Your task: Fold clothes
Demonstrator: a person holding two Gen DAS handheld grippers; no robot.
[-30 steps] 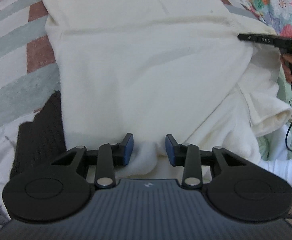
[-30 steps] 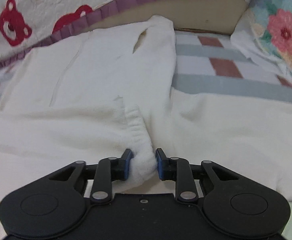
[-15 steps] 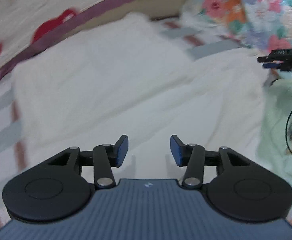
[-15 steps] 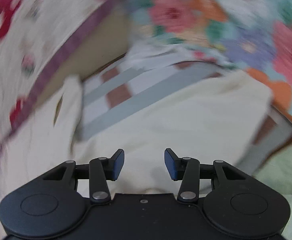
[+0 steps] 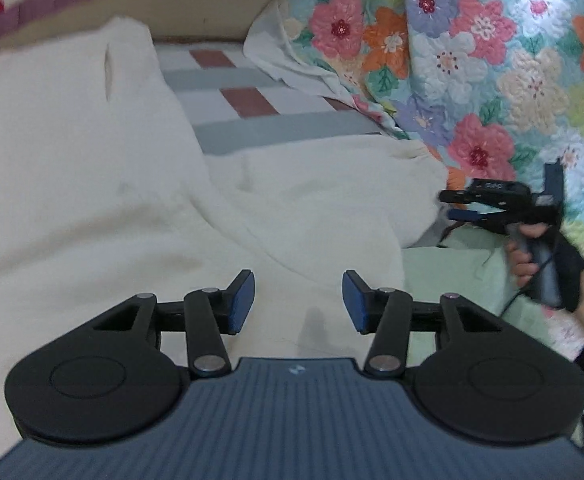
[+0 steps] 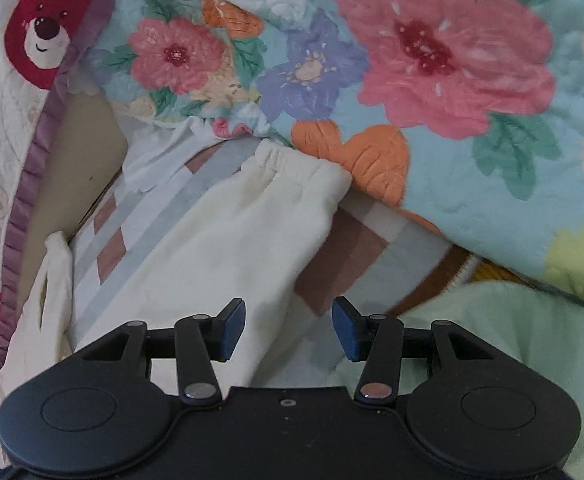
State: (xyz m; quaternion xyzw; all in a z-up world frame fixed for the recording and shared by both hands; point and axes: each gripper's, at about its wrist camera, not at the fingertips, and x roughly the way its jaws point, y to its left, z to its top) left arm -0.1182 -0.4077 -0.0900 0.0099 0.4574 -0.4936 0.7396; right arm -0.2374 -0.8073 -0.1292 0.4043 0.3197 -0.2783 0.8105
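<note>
A cream garment (image 5: pixel 140 184) lies spread on a striped sheet (image 5: pixel 260 120), its cuffed sleeve (image 6: pixel 252 216) reaching toward a floral quilt (image 6: pixel 451 80). The left gripper (image 5: pixel 297 302) hovers over the garment's near edge, jaws apart and empty. The right gripper (image 6: pixel 288 326), jaws opening, holds nothing, poised over the sleeve's edge beside the quilt.

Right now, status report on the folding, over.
Left hand-held gripper open, empty. Right hand-held gripper opening, empty. Cream garment spread flat on bed, sleeve out. Floral quilt crowds sleeve cuff.
</note>
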